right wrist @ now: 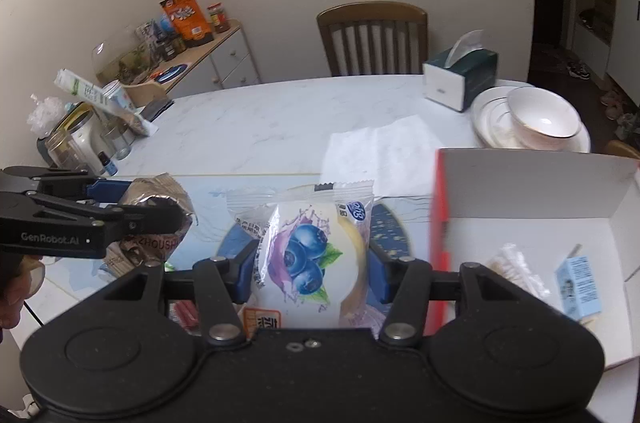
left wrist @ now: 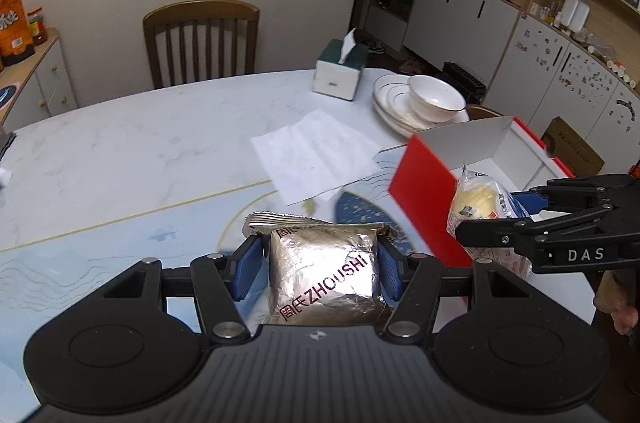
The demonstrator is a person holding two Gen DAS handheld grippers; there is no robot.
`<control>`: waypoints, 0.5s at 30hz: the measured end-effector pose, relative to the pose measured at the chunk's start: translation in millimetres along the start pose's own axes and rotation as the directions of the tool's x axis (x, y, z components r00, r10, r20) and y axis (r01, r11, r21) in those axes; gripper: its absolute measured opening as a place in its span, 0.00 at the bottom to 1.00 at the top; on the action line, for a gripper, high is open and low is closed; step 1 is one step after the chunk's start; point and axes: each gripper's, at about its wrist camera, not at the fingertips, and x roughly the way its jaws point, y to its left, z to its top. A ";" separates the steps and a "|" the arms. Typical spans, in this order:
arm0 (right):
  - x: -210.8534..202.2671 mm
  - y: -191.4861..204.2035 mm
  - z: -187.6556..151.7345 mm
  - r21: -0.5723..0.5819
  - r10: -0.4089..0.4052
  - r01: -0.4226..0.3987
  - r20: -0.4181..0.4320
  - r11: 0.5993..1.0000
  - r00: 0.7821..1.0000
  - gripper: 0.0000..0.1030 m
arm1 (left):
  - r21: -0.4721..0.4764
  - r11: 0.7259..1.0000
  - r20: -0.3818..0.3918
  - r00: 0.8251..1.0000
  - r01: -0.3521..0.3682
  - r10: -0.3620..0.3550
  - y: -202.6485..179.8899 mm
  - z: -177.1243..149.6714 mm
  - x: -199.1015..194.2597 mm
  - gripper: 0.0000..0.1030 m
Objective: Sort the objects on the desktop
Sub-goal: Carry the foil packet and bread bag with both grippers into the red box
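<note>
My left gripper [left wrist: 318, 265] is shut on a silver foil snack packet [left wrist: 324, 275], held above the table; the same packet [right wrist: 160, 201] and left gripper [right wrist: 168, 207] show at the left of the right wrist view. My right gripper [right wrist: 312, 269] is shut on a clear-wrapped blueberry cake packet [right wrist: 308, 255], which also appears at the right of the left wrist view as a pale packet [left wrist: 478, 207] in the right gripper [left wrist: 486, 219]. A red box with a white inside [right wrist: 520, 191] lies open to the right, holding a blue packet [right wrist: 580, 285] and a white wrapped item [right wrist: 518, 269].
The marble table [left wrist: 140, 143] carries a white paper napkin [left wrist: 316, 153], a green-and-white tissue box [left wrist: 340, 69], and stacked plates with a bowl [left wrist: 434, 97]. A wooden chair [left wrist: 200, 41] stands behind. Jars and bottles [right wrist: 80, 139] crowd the table's left edge. More small packets [right wrist: 184, 311] lie under the right gripper.
</note>
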 end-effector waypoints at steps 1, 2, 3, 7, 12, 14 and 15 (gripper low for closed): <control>-2.7 -4.4 -0.5 0.003 -0.002 0.002 0.003 1.000 1.000 0.51 | 0.002 1.000 0.001 1.000 0.002 -0.002 -4.9 1.3 1.0 0.57; -5.0 -9.3 -1.1 0.006 -0.005 0.005 0.005 1.000 1.000 0.51 | 0.006 1.000 0.003 1.000 0.005 -0.005 -10.2 2.7 2.3 0.57; -7.3 -13.6 -1.5 0.008 -0.008 0.008 0.007 1.000 1.000 0.51 | 0.010 1.000 0.004 1.000 0.008 -0.008 -15.3 4.0 3.6 0.57; -15.6 -33.0 -2.2 0.017 -0.017 0.017 0.016 1.000 1.000 0.51 | 0.026 1.000 0.005 1.000 0.017 -0.017 -37.7 9.2 11.2 0.57; -23.4 -58.8 -2.6 0.024 -0.032 0.031 0.023 0.999 0.999 0.51 | 0.049 0.998 0.005 0.999 0.031 -0.031 -68.0 16.9 22.1 0.57; -26.0 -70.0 -2.7 0.028 -0.038 0.037 0.024 0.999 0.999 0.51 | 0.062 0.997 0.004 0.999 0.039 -0.040 -80.2 20.0 27.1 0.57; -26.9 -75.6 -2.8 0.031 -0.042 0.041 0.025 0.999 0.999 0.51 | 0.070 0.997 0.004 0.999 0.043 -0.043 -86.6 21.2 29.3 0.57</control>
